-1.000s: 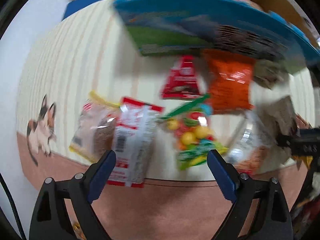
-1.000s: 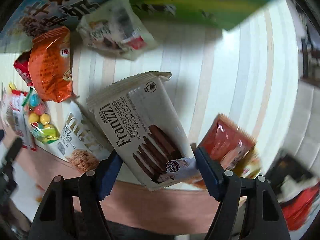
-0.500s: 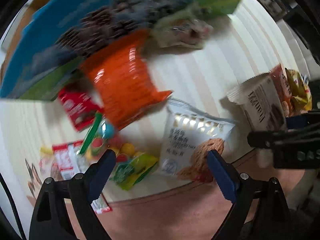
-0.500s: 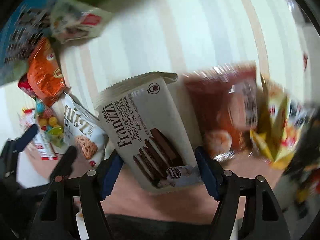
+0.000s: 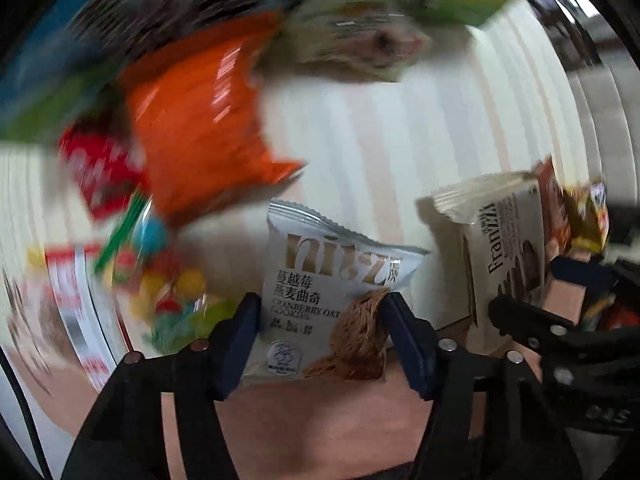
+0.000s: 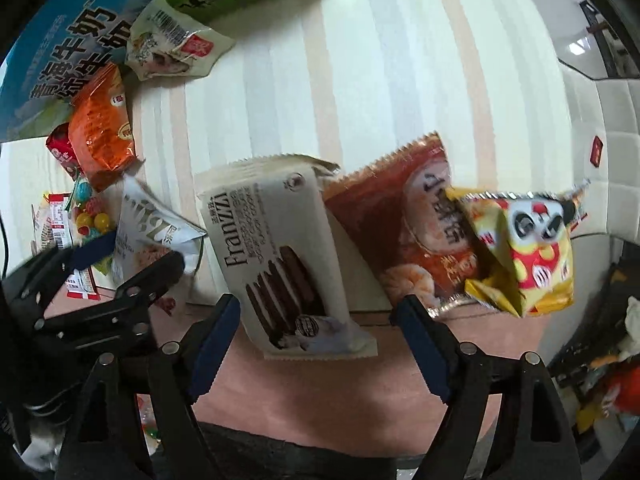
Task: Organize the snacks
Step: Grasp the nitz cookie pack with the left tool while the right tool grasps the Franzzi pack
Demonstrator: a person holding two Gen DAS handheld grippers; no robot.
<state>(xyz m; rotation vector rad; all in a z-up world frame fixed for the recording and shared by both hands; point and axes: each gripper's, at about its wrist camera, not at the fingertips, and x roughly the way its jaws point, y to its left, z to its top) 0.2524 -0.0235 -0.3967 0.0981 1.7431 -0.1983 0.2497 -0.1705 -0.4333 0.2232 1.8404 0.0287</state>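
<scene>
My left gripper (image 5: 320,308) points down at the table edge, and its jaws are closing on a white bag of cranberry oat cookies (image 5: 336,272). Both blue pads (image 5: 404,336) press the bag's lower sides, and it buckles between them. The right wrist view shows that bag (image 6: 148,232) crumpled in the left gripper (image 6: 136,252). My right gripper (image 6: 316,308) stands around a cream Franzzi chocolate cookie pack (image 6: 276,248) lying flat. Its jaws are opening, and the right pad is clear of the pack.
On the striped cloth (image 6: 380,80) lie an orange bag (image 6: 102,124), a small red packet (image 6: 60,150), a candy bag (image 6: 90,216), a pale packet (image 6: 172,44), a red shrimp bag (image 6: 404,224) and a yellow panda bag (image 6: 524,248). A blue-green milk carton box (image 6: 60,40) stands behind.
My left gripper swung right from the candy bag to the white cookie bag and closed on it. The right jaws widened around the Franzzi pack; the red and yellow bags came into view.
</scene>
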